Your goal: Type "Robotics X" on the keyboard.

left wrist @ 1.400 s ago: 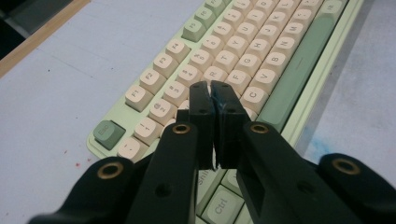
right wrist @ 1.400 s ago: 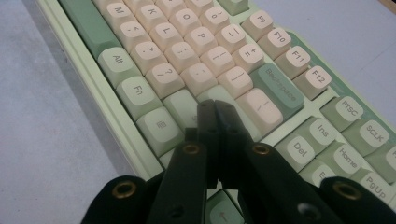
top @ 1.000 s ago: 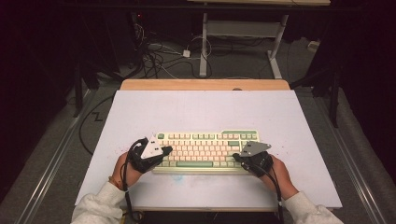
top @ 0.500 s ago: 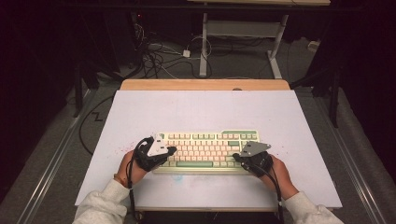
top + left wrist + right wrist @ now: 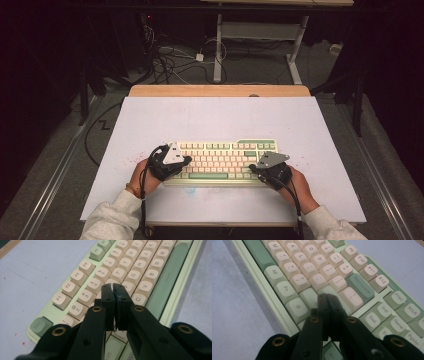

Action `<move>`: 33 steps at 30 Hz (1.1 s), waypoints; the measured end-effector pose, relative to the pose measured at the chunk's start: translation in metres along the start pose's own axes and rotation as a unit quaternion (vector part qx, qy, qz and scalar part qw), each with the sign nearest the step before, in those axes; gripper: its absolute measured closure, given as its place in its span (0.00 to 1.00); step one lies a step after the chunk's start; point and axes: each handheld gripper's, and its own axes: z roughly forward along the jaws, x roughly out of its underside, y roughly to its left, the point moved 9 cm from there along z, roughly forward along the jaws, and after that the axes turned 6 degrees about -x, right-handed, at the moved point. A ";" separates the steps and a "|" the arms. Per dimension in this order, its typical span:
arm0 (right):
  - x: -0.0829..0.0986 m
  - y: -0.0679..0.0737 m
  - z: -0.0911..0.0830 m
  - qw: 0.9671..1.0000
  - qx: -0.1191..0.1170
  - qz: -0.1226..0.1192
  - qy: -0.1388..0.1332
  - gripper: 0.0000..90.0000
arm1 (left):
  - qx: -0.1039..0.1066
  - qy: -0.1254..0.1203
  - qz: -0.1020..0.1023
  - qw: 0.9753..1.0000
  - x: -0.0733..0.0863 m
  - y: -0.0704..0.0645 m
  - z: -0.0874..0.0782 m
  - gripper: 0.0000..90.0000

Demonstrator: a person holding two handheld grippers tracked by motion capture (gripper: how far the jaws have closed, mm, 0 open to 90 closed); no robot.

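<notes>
L gripper [image 5: 186, 160] over keyboard's [image 5: 220, 162] left end, jaws pressed together w/ nothing between, tips above keys near D/F row, keyboard lying flat near front edge of white table [image 5: 220, 117], R gripper [image 5: 254, 169] over its right end, jaws clenched empty, tips by Enter/Backspace keys.

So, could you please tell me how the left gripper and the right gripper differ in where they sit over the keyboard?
The left gripper sits over the keyboard's Esc-and-function-key end, its fingers above the cream letter keys; the right gripper sits at the Backspace end, its fingers near the green keys by the navigation cluster. In the high view the left one reaches further across the rows than the right. Both have their fingers shut with nothing between them.
</notes>
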 end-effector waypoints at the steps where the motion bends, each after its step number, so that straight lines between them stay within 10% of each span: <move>1: 0.000 0.000 0.000 1.000 0.000 -0.001 0.000 1.00 | 0.000 0.003 0.002 1.000 0.000 0.000 0.001 0.95; 33: 0.000 0.001 0.000 1.000 0.003 -0.001 -0.001 1.00 | 0.002 0.005 0.005 1.000 0.002 -0.001 -0.001 0.95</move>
